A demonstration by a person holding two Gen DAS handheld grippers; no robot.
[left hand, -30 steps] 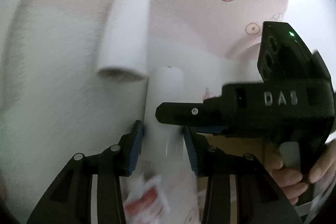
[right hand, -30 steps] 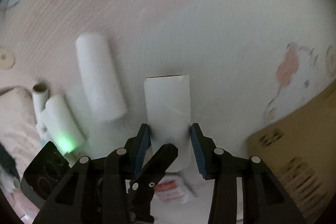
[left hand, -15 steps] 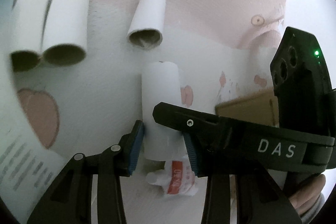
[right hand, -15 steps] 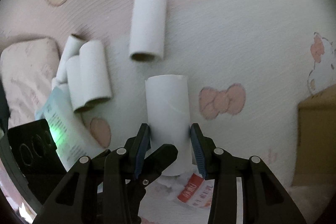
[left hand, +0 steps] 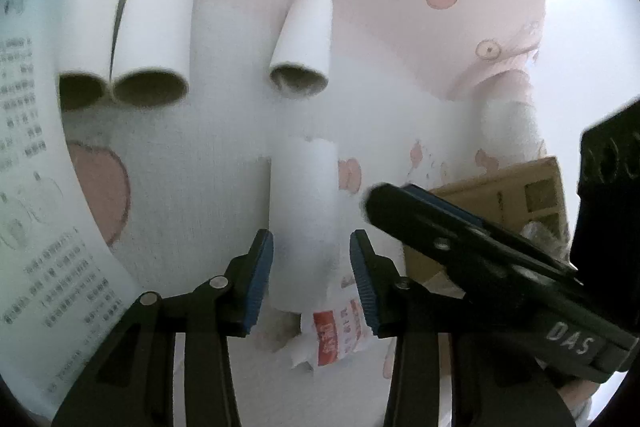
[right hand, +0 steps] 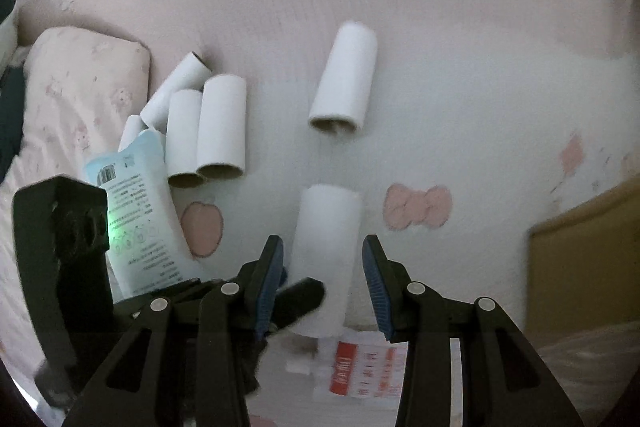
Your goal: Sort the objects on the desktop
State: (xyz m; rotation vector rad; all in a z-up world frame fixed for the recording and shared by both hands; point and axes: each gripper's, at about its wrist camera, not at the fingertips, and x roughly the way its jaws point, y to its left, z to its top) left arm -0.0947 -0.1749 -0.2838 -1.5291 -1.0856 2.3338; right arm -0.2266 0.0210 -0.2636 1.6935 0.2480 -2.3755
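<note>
A white paper tube (left hand: 304, 211) stands between the blue pads of my left gripper (left hand: 312, 279), whose jaws are opening; a gap shows at the right pad. The same tube (right hand: 326, 247) sits between the fingers of my right gripper (right hand: 323, 279) with a gap on each side. One right finger (left hand: 440, 227) reaches in from the right, just beside the tube. A left finger (right hand: 304, 293) crosses the tube's near end. A red-and-white sachet (left hand: 336, 331) lies under that end. I cannot tell whether the tube rests on the sheet.
A single tube (right hand: 344, 79) lies beyond, and several tubes (right hand: 220, 123) are bunched at the left beside a pale blue printed packet (right hand: 140, 219). A cardboard box (right hand: 580, 259) stands at the right and a pink pillow (right hand: 80, 87) at the far left.
Both views have swung across the sheet, bringing the loose tubes and the packet into sight. The tube looks narrower between the pads, with gaps now showing. The right gripper sits farther right in the left view.
</note>
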